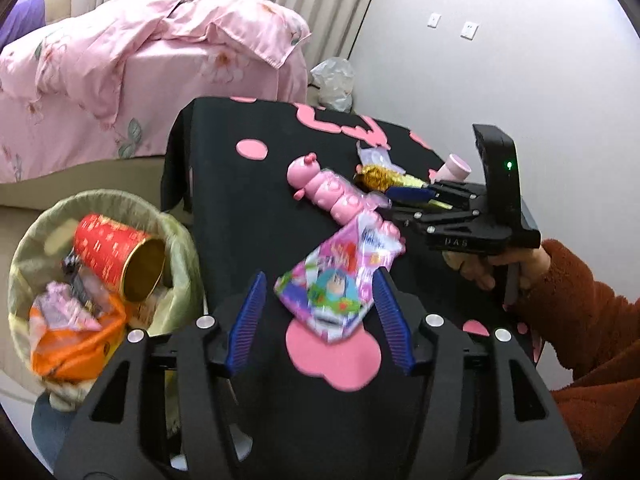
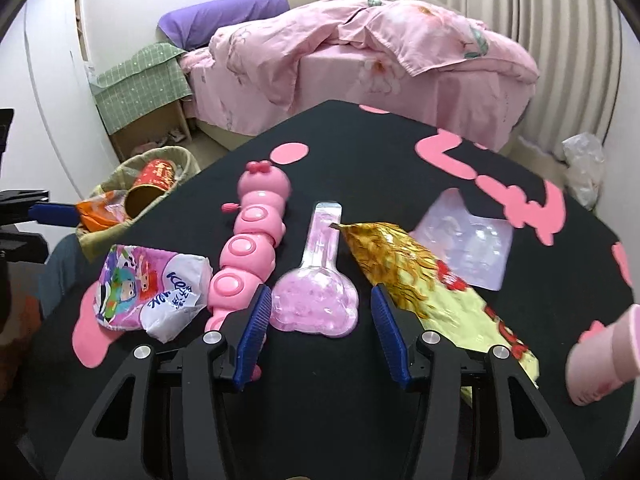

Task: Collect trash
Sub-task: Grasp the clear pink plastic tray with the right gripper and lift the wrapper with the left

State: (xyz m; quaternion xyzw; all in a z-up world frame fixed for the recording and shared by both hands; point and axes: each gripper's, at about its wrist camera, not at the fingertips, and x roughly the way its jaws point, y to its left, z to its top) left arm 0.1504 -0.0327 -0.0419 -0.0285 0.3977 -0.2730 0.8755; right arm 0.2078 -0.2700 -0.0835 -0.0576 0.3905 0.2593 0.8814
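My right gripper [image 2: 318, 330] hangs open over the black table [image 2: 360, 168], its 2 blue pads on either side of a clear pink-filled bottle [image 2: 316, 300] without touching it. A pink caterpillar toy [image 2: 250, 248] lies just left, a gold wrapper [image 2: 412, 280] just right, a cartoon wrapper [image 2: 148, 288] farther left.

One bin [image 1: 176, 236], one caterpillar toy [image 2: 250, 256], two wrappers [image 2: 148, 292] [image 2: 416, 276].

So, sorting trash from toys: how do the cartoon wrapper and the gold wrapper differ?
The cartoon wrapper is crumpled, pink, purple and white; the gold wrapper is longer, flatter, gold and pale yellow. The cartoon wrapper lies left of the pink caterpillar toy, the gold wrapper right. Both lie on the black table.
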